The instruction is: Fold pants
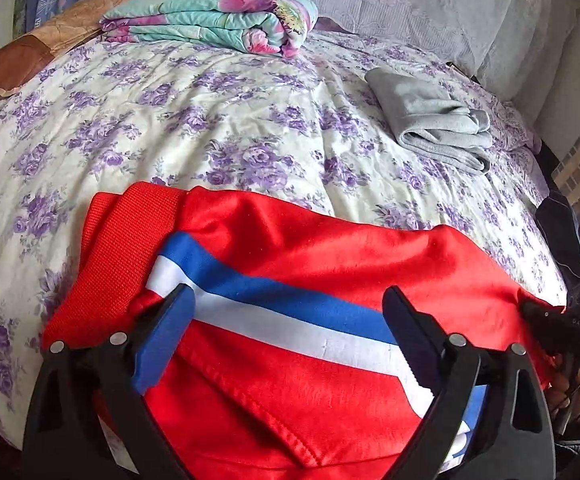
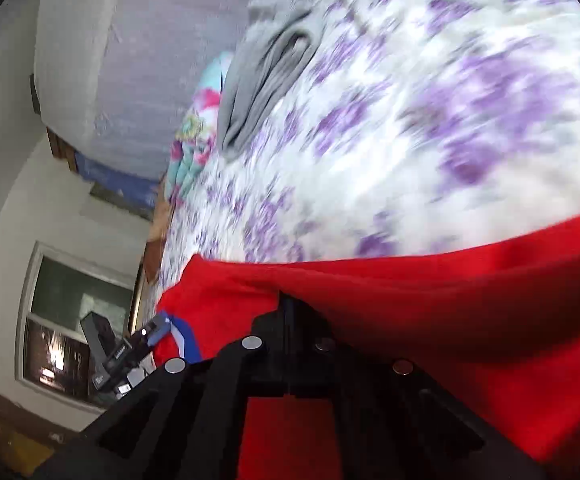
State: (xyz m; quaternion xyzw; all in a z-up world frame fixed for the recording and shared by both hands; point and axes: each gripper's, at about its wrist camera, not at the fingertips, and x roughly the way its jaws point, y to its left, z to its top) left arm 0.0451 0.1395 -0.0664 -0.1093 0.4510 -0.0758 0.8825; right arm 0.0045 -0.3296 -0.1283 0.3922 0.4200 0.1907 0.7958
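The red fabric pants with a blue and white stripe [image 1: 290, 280] lie at the near edge of the purple-flowered bed cover [image 1: 193, 120]; the left gripper [image 1: 290, 320] spreads wide over them; the right gripper [image 2: 283, 300] pinches their red cloth

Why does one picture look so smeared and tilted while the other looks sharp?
Right wrist view: rolled sideways, and the flowered bedspread is streaked with motion blur, though the red pants near the lens stay fairly crisp. Left wrist view: sharp and evenly lit, but the fisheye lens bulges the bed and darkens the corners.
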